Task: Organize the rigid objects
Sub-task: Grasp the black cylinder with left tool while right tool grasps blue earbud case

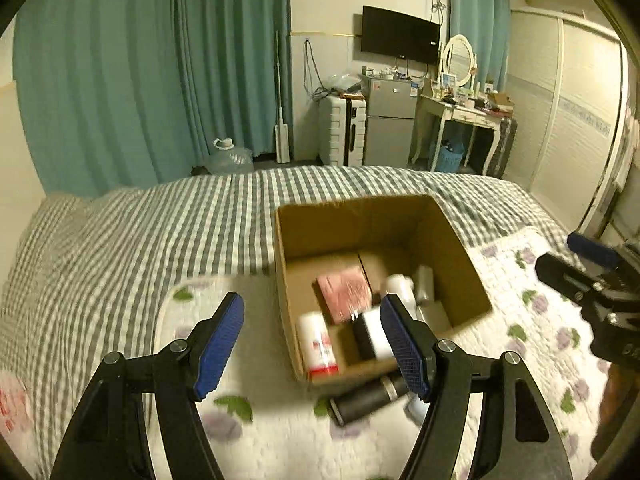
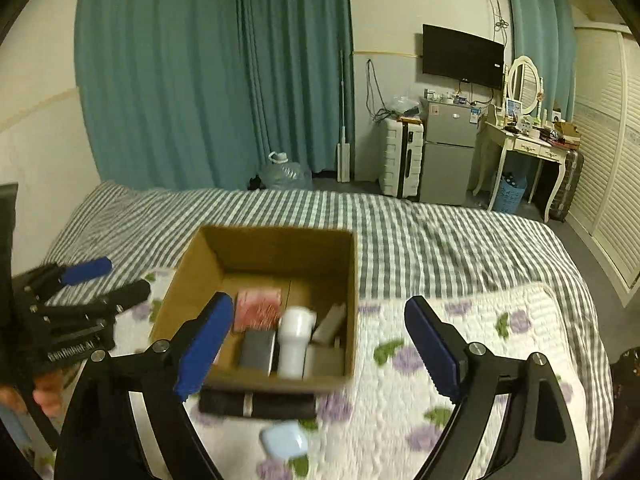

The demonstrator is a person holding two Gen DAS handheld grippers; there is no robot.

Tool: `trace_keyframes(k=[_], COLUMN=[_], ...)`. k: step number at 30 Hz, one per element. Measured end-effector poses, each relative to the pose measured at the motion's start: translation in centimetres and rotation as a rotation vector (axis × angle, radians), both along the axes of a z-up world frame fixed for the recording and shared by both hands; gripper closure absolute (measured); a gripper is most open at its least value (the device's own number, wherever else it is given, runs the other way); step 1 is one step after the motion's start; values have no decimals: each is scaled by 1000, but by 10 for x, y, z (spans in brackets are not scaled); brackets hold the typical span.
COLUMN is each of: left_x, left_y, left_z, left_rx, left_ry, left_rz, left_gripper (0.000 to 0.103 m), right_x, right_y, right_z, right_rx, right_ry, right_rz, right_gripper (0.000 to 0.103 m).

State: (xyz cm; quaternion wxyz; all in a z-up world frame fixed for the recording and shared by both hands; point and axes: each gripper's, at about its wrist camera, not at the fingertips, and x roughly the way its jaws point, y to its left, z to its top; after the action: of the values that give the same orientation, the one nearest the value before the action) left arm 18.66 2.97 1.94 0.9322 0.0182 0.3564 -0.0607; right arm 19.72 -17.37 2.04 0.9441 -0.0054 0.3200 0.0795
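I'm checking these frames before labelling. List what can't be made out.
- Labels on items in the cardboard box: motion blur, both views.
- Black bottle end: left view, hidden by the left gripper finger.
- Pale blue case: blurred in right view; barely visible in left view.

White lettering that seems to read "GenRobot.AI", blurred, stands on the black body of the left gripper at nine o'clock in the right wrist view. The white bottle in the cardboard box bears red label print too smeared to read.
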Motion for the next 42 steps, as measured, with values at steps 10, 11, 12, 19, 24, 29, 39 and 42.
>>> trace_keyframes(k=[10, 11, 12, 19, 24, 29, 39, 42], left_x=[-30, -31, -30, -14, -11, -6, 11, 3], left_y=[10, 9, 8, -4, -21, -54, -97, -100], left_z=[-72, -82, -92, -137, -145, -155, -182, -181], left_rx=[5, 6, 14, 71, 111, 153, 226, 235], left_ry=[68, 78, 88, 139, 140, 136, 213, 281], left_rz=[3, -4, -10, -25, -88, -203, -306, -357], left_gripper=[30, 30, 30, 30, 30, 30, 29, 30], right_x=[-23, -22, -20, 3, 7, -1, -15, -16], right_y=[28, 31, 33, 42, 38, 8, -55, -65], right_z=[-97, -110, -122, -194, -203, -185, -171, -168], right_rx=[-60, -71, -76, -72, -69, -10, 102, 131], right_ry=[149, 162, 178, 321, 318, 293, 298, 299], right_rz=[46, 57, 69, 105, 109, 72, -52, -77], right_gripper=[15, 15, 15, 30, 50, 51, 51, 51])
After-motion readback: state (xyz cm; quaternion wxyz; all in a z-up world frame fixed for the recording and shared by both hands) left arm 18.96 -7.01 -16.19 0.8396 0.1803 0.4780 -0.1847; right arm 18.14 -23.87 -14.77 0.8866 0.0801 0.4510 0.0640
